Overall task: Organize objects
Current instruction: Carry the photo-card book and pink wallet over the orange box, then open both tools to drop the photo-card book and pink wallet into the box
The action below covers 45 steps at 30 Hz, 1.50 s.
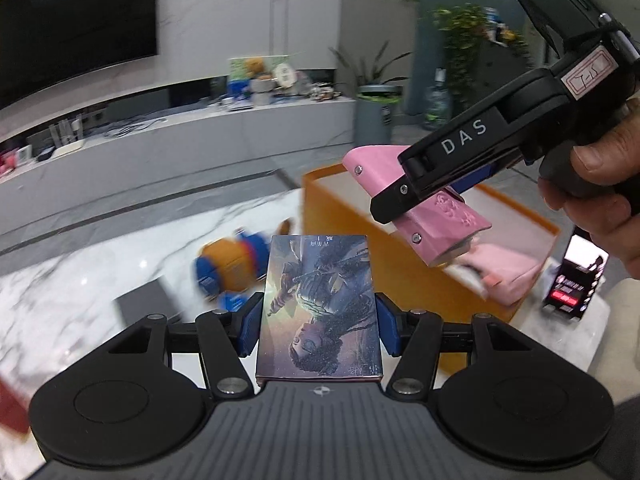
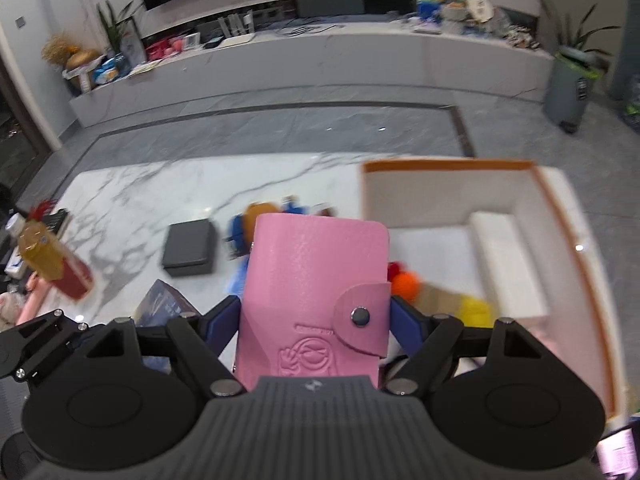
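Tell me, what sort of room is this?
Most likely a home living room: a large black wall-mounted television, a long white marble media console cluttered with toys beneath it, and leafy potted plants.

Both tongs are showing the same build: a grey ribbed housing with a small emblem, two round black discs at its sides, and black linkage arms joined by silver screws, ending in blue pads. The left tongs (image 1: 318,330) are wearing this look in the near foreground, as are the right tongs (image 2: 316,320). From the side, the right unit is displaying white "DAS" lettering, a glowing green light, and a handwritten label. The right hand (image 1: 596,196) is appearing bare.
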Motion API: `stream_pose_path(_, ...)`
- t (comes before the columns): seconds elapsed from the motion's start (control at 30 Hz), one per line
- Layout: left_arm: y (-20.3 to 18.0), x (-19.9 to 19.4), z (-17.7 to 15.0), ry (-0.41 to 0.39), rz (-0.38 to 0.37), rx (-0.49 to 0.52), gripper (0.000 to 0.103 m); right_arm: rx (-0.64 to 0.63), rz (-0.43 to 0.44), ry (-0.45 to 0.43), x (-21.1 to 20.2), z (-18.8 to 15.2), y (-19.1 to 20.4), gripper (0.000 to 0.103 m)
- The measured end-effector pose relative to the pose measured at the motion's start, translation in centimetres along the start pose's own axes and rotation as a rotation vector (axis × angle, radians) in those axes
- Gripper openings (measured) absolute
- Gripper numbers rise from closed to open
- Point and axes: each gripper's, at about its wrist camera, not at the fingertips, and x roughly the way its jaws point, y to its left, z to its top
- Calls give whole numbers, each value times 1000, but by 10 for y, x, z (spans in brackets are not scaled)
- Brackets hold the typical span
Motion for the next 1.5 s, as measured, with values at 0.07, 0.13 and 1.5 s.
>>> stream_pose_path(0.07,-14,11,9,-8,-26,16,66,3,-37,-1,-7,2,-19,80)
stream_pose_path(0.13,-26,21,18,-16,-54,21,66,6,-77,3,-12,3,-37,80)
stream_pose_path(1.5,-127,144,26,128,-192,131,67,-260,-158,203,126,66,-115,80)
